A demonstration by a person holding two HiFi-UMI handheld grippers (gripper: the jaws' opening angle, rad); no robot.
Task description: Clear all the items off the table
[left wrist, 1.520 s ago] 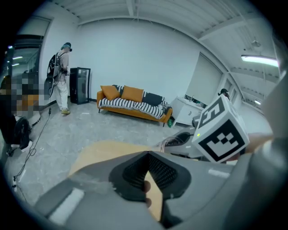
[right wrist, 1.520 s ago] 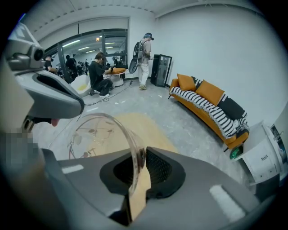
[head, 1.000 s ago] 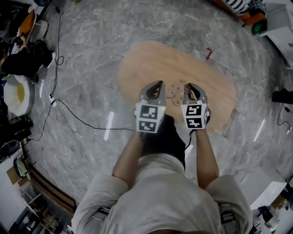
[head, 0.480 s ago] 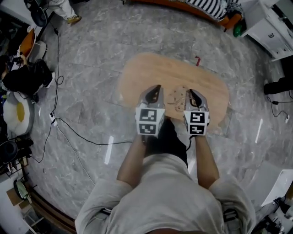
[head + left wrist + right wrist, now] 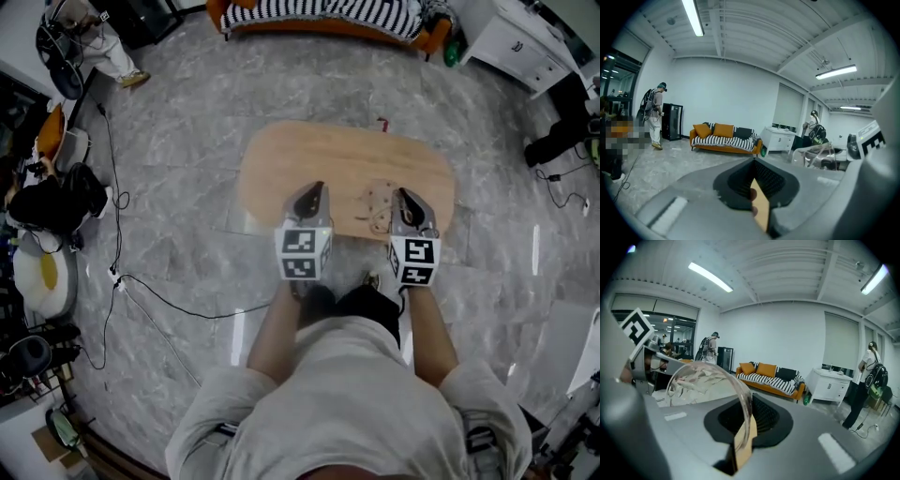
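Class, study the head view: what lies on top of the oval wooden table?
One clear glass dish shows over the oval light-wood table, its rim pinched in the right tool. The patches of tabletop beneath it and the left tool are covered, so unseen.

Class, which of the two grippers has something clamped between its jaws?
The right gripper: its jaws pinch the rim of a clear container. The left gripper has nothing between its jaws.

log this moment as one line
left gripper: shut, empty | right gripper: shut on clear container rim | container: at table near edge
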